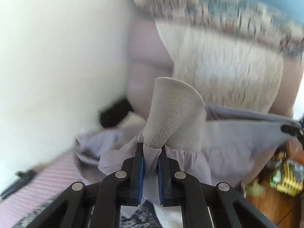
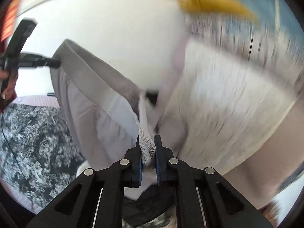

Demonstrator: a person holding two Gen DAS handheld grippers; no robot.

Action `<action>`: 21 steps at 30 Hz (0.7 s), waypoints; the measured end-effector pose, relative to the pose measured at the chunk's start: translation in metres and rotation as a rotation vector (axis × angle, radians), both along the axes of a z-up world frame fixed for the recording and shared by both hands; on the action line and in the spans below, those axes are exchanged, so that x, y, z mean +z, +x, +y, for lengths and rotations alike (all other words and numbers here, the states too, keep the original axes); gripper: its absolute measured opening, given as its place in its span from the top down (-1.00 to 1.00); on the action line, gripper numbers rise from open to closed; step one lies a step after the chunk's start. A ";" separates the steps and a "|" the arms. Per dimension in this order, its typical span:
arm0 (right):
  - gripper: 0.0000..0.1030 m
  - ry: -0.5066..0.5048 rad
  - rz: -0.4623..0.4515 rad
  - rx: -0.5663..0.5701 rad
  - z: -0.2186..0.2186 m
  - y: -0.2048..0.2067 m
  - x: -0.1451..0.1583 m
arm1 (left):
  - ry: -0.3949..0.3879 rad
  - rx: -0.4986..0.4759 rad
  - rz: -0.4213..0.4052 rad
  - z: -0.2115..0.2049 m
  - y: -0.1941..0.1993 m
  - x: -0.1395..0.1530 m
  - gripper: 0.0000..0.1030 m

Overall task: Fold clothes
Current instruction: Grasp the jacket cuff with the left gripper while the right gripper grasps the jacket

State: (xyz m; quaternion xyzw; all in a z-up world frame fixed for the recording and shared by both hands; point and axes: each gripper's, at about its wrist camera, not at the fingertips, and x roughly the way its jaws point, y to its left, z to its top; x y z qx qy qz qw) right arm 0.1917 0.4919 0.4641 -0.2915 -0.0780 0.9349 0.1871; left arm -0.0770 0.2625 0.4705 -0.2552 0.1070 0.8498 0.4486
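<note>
Both ends of the grey-lilac garment with the ribbed knit elastic waistband (image 2: 98, 95) are clamped, so neither hand is nearer: each sits at 1 end of the band.

Left gripper (image 1: 151, 152): jaws nearly pressed together, pinching a bunched corner of thin lilac cloth plus the end of the ribbed band, which flares up and away from the tips. Its fingers (image 1: 139, 163) show blue pads against the fabric.

Right gripper (image 2: 147, 148): jaws also closed down on the ribbed band, which enters the tips edge-on and runs forward from them.

Key relation: the waistband is the long axis. In the right wrist view it runs from the right jaws up and left to the left gripper (image 2: 55, 63), taut-looking, with the gathered body of the garment below the band. In the left wrist view the band runs right from the left jaws to the dark tip of the right gripper (image 1: 289, 129).

Garment is lifted, held off the mottled grey-and-white fleece blanket (image 2: 36, 133), which lies below and left of the band in the right view. A pale striped fabric (image 2: 228, 98) sits right of the band; too blurred to identify.

Judgement: this is the spread-and-hold stage, no fold made yet. Next move probably turns on keeping the band straight while lowering it flat over the blanket. Risk: the thin cloth slipping out of the left pinch.
</note>
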 end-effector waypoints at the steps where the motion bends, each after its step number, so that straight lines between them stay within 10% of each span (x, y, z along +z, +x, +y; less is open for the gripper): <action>1: 0.80 0.029 0.047 0.016 -0.023 0.013 0.021 | 0.027 0.032 0.030 -0.023 0.013 0.022 0.85; 11: 0.80 0.150 0.420 0.101 -0.169 0.108 0.178 | 0.309 0.345 0.180 -0.280 0.104 0.162 0.72; 21: 0.91 0.195 0.583 0.158 -0.271 0.116 0.274 | 0.293 0.552 0.379 -0.406 0.186 0.236 0.68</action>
